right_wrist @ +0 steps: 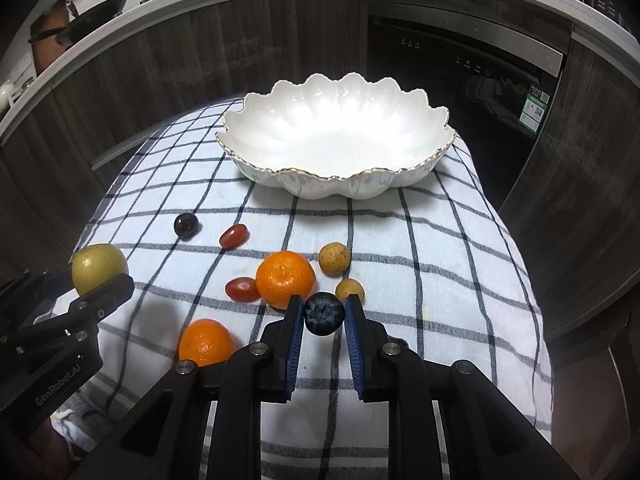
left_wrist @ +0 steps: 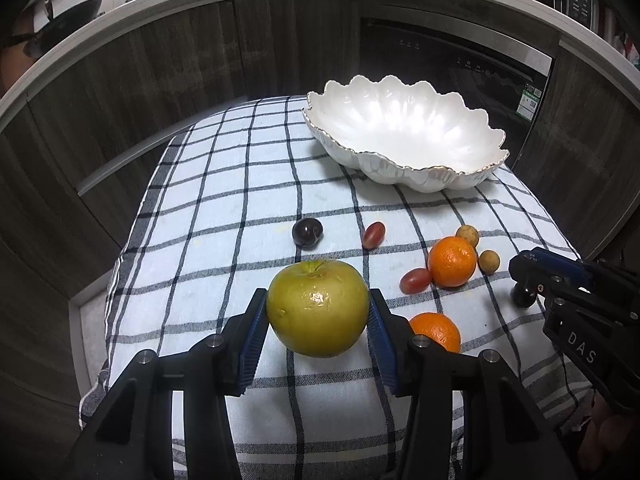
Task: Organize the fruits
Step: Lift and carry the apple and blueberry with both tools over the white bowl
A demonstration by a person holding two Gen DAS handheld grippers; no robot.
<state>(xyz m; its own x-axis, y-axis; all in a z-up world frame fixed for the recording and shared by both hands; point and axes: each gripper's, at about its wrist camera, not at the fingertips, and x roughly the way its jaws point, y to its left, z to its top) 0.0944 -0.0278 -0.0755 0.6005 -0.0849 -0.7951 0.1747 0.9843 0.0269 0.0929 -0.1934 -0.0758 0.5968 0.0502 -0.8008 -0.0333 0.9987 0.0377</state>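
My left gripper [left_wrist: 318, 310] is shut on a green apple [left_wrist: 318, 308], held above the checked cloth; it also shows at the left of the right wrist view [right_wrist: 99, 273]. My right gripper [right_wrist: 323, 314] is shut on a dark blueberry [right_wrist: 324, 313]; it shows at the right of the left wrist view [left_wrist: 524, 295]. A white scalloped bowl [right_wrist: 340, 184] stands empty at the far end of the cloth. On the cloth lie two oranges [right_wrist: 285, 279] [right_wrist: 206, 342], two red grapes [right_wrist: 234, 237] [right_wrist: 242, 289], a dark plum [right_wrist: 186, 225] and two tan longans [right_wrist: 334, 258] [right_wrist: 350, 290].
The checked cloth [right_wrist: 440, 264] covers a small raised surface that drops off on both sides. Dark wood cabinets [left_wrist: 160, 80] and a dishwasher front [right_wrist: 480, 72] stand behind it. A wok [right_wrist: 96, 10] rests on the counter at the far left.
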